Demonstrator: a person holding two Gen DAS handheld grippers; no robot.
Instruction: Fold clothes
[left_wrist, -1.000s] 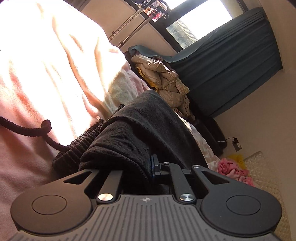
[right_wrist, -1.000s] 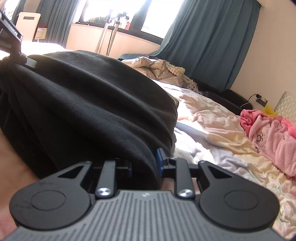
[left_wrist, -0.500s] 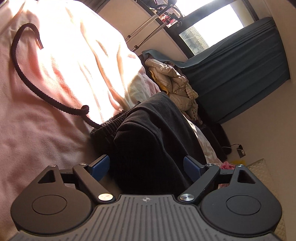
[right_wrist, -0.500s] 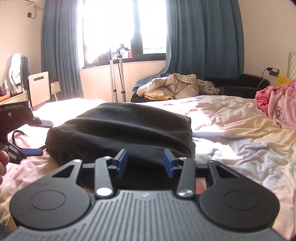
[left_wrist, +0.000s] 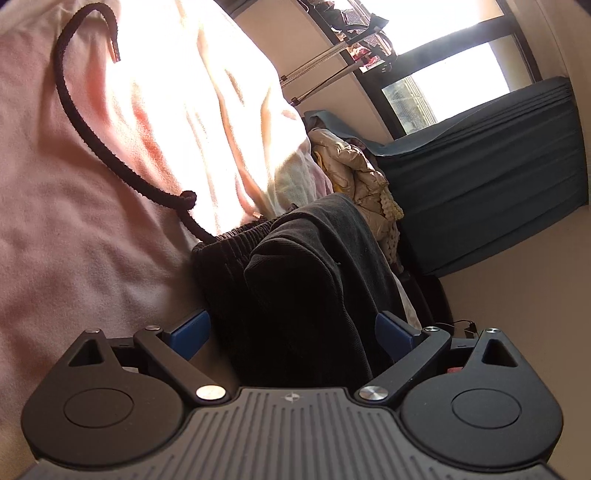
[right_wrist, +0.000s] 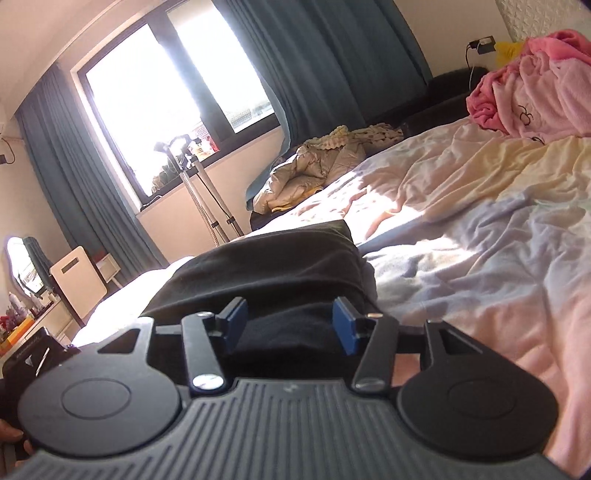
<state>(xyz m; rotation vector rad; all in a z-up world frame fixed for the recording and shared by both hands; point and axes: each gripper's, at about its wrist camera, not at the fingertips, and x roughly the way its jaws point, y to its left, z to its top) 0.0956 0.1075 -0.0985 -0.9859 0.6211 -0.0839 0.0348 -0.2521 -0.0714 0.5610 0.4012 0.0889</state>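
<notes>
Low in the left wrist view, the left gripper (left_wrist: 291, 332) sits with its jaws opening, blue pads (left_wrist: 192, 330) spread wide to either side of the folded black garment (left_wrist: 310, 291), neither pad pressing on the cloth; the garment rises from bottom centre toward mid-frame, its ribbed waistband (left_wrist: 229, 243) showing on the left edge of the bundle; a black drawstring (left_wrist: 92, 140) loops from the waistband up into the upper left across the pink blanket (left_wrist: 74, 240), sunlit and washed out toward the top; beige padded jacket (left_wrist: 351, 166) lies right of centre, teal curtain (left_wrist: 491, 173) beyond it at right, window (left_wrist: 443, 55) at upper right. Across the right wrist view, the right gripper (right_wrist: 290, 325) at lower centre has its jaws opening too, pads (right_wrist: 345, 325) about half apart, the near edge of the same black garment between them, pads not clamping it; the bundle lies at centre frame on the bed sheet (right_wrist: 480, 240), which is pale and rumpled through the right half; pink fleece pile (right_wrist: 528, 85) at upper right, tripod (right_wrist: 199, 192) under the window at left centre, white chair (right_wrist: 79, 273) at far left
</notes>
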